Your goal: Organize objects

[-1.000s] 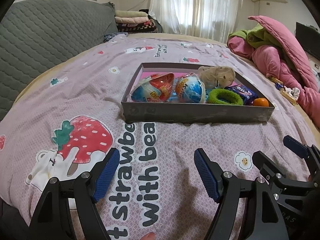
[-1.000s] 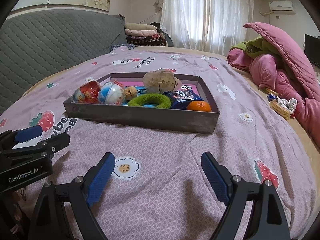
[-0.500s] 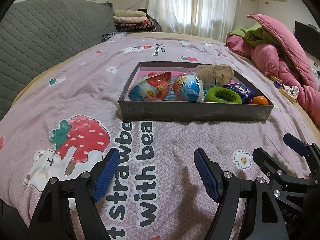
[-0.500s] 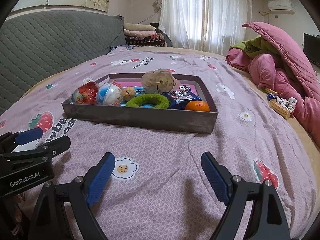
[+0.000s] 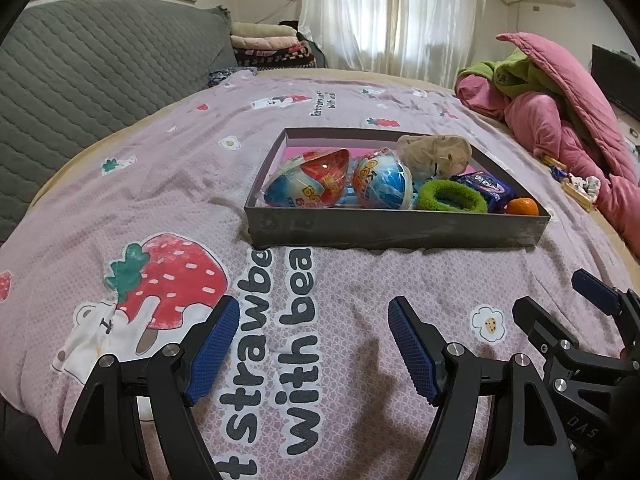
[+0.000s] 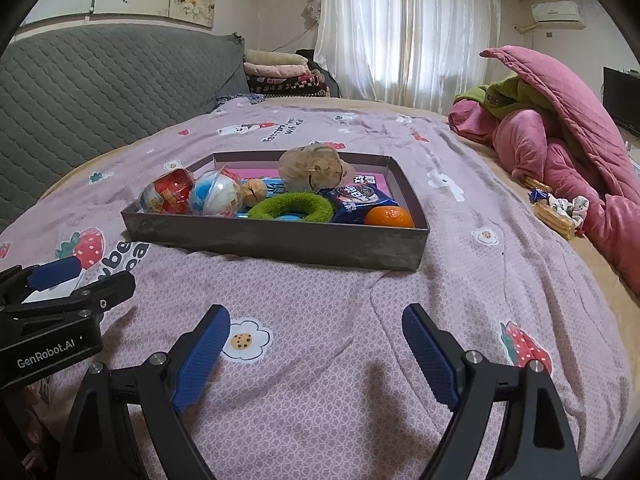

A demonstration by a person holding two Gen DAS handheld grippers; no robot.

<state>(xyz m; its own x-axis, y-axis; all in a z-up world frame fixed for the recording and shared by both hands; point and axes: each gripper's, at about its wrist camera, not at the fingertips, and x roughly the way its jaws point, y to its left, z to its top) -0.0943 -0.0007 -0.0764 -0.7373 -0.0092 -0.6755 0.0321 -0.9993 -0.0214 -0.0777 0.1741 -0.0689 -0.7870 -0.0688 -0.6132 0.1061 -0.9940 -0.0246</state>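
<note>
Both left tongs (image 5: 312, 344) and right tongs (image 6: 316, 350) gape empty above the bedspread (image 6: 320, 360), the gray tray (image 6: 280, 240) mid-frame, possibly a snack heap (image 6: 558, 210) right.

The left gripper (image 5: 314, 320), jaws spread, hovers over the bed (image 5: 120, 200); the gray tray (image 5: 396, 230) sits at 12 o'clock.

A pink-sheeted bed (image 6: 320, 360) carries a grey tray (image 6: 280, 242) and, seemingly, crumpled quilts (image 6: 560, 148).
</note>
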